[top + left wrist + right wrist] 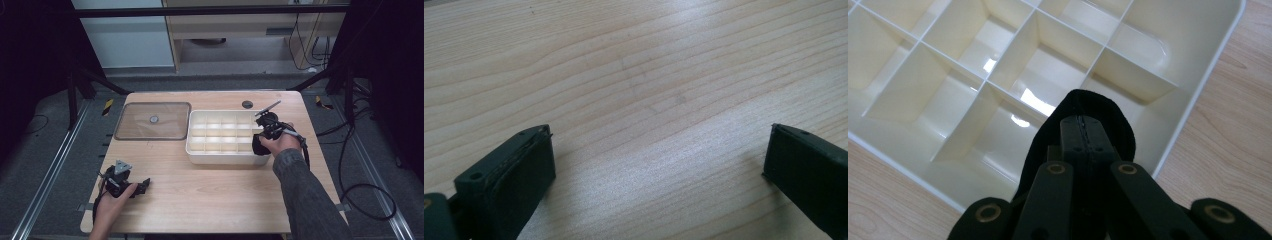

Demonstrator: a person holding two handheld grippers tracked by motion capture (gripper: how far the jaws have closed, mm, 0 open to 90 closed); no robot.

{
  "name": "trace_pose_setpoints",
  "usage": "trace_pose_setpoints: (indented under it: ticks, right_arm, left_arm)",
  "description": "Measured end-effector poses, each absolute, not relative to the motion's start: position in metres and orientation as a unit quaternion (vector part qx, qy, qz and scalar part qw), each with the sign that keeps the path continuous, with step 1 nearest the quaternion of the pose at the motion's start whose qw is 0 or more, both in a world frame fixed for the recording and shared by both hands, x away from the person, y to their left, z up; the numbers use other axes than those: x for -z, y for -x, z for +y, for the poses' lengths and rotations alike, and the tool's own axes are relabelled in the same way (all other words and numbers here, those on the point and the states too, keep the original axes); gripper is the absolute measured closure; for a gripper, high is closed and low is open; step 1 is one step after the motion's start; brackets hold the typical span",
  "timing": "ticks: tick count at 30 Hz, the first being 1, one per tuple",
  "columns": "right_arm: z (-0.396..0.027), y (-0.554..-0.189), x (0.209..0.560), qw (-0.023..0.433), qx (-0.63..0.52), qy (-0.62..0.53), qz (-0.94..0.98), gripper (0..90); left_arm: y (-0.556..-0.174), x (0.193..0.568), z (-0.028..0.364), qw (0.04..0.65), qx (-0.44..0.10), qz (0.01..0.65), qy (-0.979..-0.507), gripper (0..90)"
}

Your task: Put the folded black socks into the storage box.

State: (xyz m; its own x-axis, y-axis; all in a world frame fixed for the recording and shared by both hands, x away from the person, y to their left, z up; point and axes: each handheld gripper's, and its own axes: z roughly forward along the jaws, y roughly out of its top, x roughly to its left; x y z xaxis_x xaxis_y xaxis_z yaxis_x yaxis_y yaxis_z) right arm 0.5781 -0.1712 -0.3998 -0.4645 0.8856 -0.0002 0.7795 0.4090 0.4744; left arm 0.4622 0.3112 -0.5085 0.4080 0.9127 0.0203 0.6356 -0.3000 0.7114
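Squeezing a black cloth [1083, 125] tight at picture bottom, right gripper [1083, 131] over the white box [1198, 95]. Go down slowly, aim into the corner pocket, let go inside. Left gripper [659, 155] wide open, empty.

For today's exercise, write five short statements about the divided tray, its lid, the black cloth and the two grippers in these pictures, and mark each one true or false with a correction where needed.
1. The right gripper is clamped on a black cloth above the white divided tray. True.
2. The left gripper has its jaws shut. False: they stand wide apart over bare wood.
3. The clear lid sits on the tray. False: it lies flat on the table, to the tray's left in the high view.
4. The tray compartments seen in the right gripper view look empty. True.
5. The left gripper holds a cloth. False: nothing is between its jaws.
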Motion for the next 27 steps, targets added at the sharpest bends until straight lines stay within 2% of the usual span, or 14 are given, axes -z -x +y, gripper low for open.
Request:
trace_pose_setpoints:
  ticks: [27]
  right_arm:
    - [-0.173,-0.562,0.428,0.119,-0.219,-0.503,0.828,90.0]
  left_arm:
    - [-0.463,0.508,0.311,0.317,-0.216,0.497,-0.779,0.0]
